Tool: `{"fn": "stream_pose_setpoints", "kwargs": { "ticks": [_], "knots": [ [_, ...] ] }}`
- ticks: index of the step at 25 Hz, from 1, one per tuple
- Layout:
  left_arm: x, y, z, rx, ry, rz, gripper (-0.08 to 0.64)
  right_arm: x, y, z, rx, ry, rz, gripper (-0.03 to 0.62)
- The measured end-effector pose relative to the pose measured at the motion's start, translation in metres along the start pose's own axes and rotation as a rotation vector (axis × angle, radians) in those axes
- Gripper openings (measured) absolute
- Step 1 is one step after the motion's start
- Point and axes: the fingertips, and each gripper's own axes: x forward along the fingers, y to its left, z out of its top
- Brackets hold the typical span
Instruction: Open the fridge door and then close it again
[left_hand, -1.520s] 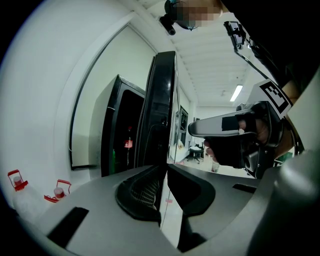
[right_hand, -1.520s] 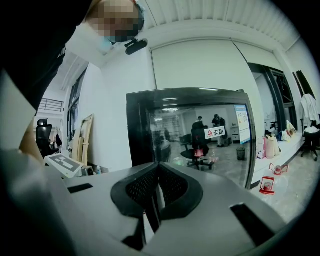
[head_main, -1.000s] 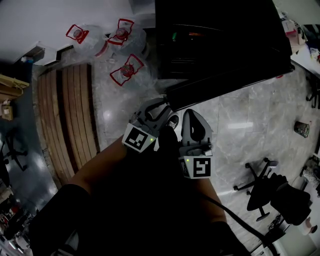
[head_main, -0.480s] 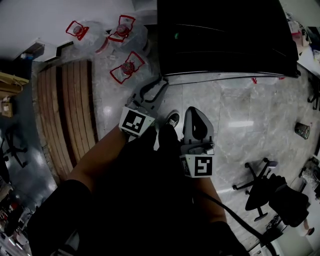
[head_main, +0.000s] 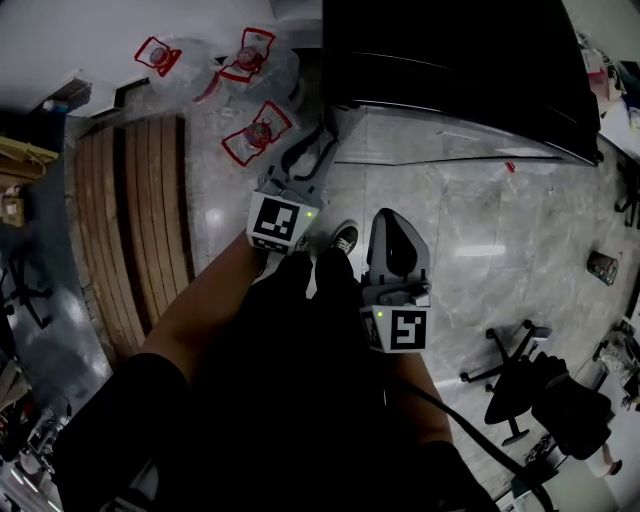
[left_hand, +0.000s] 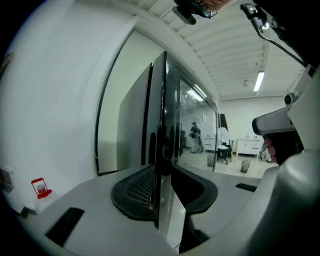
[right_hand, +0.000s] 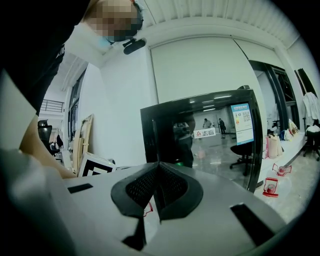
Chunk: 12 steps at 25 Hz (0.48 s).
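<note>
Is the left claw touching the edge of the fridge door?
Touching. The left gripper view shows the left claw with its jaws shut on the edge of the fridge door.

One fridge (head_main: 450, 60). Three water jugs (head_main: 160, 57) (head_main: 250, 58) (head_main: 262, 132). Two grippers: left gripper (head_main: 316, 152), right gripper (head_main: 388, 218). One office chair (head_main: 520, 385). One wooden panel (head_main: 140, 220). One shoe (head_main: 343, 240).
</note>
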Motion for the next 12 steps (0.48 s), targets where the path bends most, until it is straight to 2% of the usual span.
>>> {"fn": "stream_pose_setpoints", "kwargs": {
  "ticks": [4, 6, 8, 12],
  "knots": [
    [-0.011, -0.001, 0.001, -0.007, 0.001, 0.05, 0.097, -0.004, 0.01, 0.007, -0.002, -0.007, 0.022, 0.015],
    [-0.024, -0.002, 0.006, -0.009, -0.021, 0.07, 0.056, -0.006, 0.013, 0.011, -0.005, -0.019, 0.033, 0.015],
    [-0.04, -0.007, 0.019, -0.028, -0.056, 0.088, 0.011, -0.008, 0.016, 0.017, -0.02, -0.029, 0.05, 0.015],
    [-0.078, -0.029, 0.056, -0.055, -0.092, 0.089, 0.008, -0.011, 0.028, 0.035, -0.034, -0.029, 0.113, 0.015]
  ]
}}
